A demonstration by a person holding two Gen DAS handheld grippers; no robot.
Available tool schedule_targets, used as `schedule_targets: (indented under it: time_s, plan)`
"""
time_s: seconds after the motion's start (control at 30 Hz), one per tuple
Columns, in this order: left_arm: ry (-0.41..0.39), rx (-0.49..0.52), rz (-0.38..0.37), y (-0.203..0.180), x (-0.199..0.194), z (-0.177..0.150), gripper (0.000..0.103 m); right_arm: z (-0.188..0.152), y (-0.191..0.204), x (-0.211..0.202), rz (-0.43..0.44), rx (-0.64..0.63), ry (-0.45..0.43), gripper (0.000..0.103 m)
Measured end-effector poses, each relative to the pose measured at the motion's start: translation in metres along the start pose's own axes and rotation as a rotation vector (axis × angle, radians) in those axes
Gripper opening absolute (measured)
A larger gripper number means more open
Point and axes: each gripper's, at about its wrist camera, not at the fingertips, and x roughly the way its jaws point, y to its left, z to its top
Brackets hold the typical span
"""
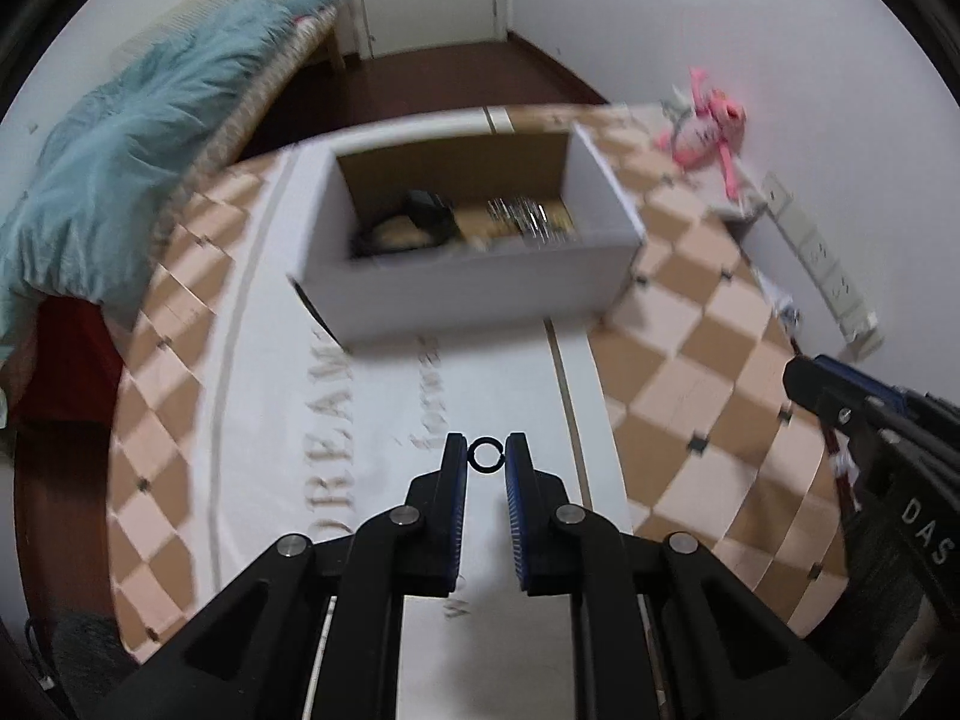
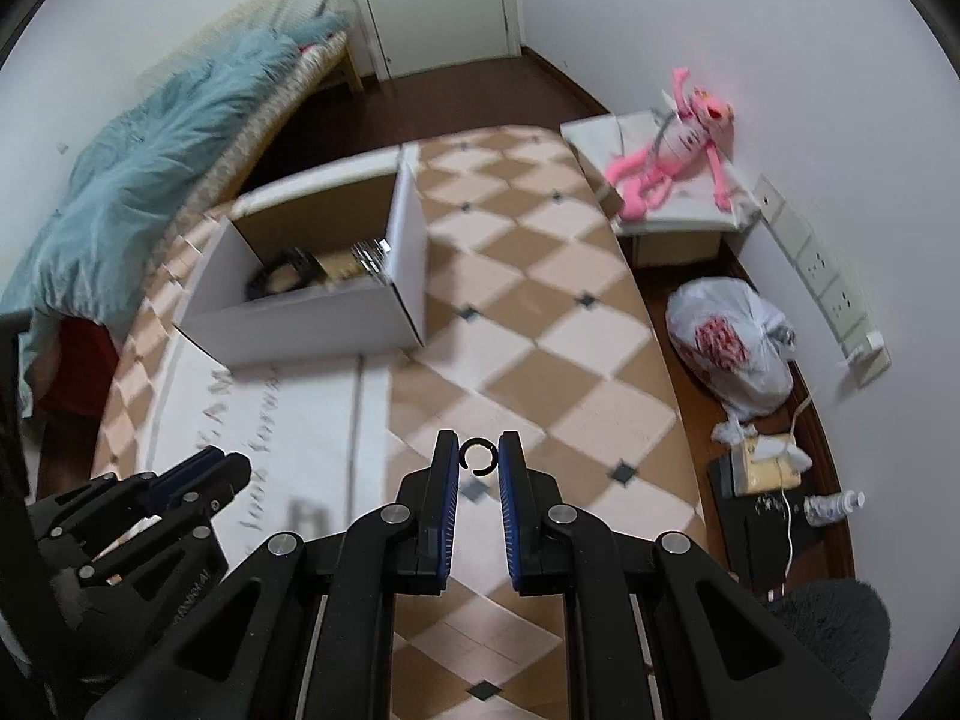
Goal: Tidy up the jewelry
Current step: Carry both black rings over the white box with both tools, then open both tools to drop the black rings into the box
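Note:
My left gripper (image 1: 485, 455) is shut on a small closed black ring (image 1: 485, 455), held above the white cloth (image 1: 384, 408) on the checkered table. My right gripper (image 2: 478, 457) is shut on a small open black ring (image 2: 478, 457) with a gap in it, held above the checkered tabletop (image 2: 540, 312). An open white cardboard box (image 1: 468, 288) stands ahead of the left gripper and holds dark items and shiny metal jewelry (image 1: 528, 217). The box also shows in the right wrist view (image 2: 312, 312), to the far left. Each gripper appears in the other's view, at the right edge (image 1: 864, 414) and the lower left (image 2: 150, 510).
A bed with a teal blanket (image 1: 132, 138) lies to the left. A pink plush toy (image 2: 678, 144) sits on a white stand at the far right. A white plastic bag (image 2: 732, 342), a bottle (image 2: 834, 504) and small boxes lie on the floor by the right wall.

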Motion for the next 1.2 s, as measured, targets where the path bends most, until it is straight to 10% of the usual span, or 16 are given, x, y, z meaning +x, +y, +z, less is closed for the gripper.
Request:
schedule_targets:
  time_s: [0.27, 0.5, 0.97, 1.2]
  plan:
    - [-0.076, -0.067, -0.044, 0.029, -0.027, 0.064, 0.01, 0.063, 0.027, -0.001, 0.101, -0.02, -0.041, 0.014]
    - [0.029, -0.154, -0.145, 0.063, 0.012, 0.12, 0.01, 0.126, 0.044, 0.058, 0.23, 0.001, 0.1, 0.014]
    - [0.217, -0.182, -0.129, 0.077, 0.064, 0.171, 0.013, 0.179, 0.047, 0.133, 0.19, -0.041, 0.3, 0.023]
    - [0.183, -0.172, -0.061, 0.085, 0.056, 0.17, 0.065, 0.179, 0.044, 0.118, 0.136, -0.076, 0.275, 0.041]
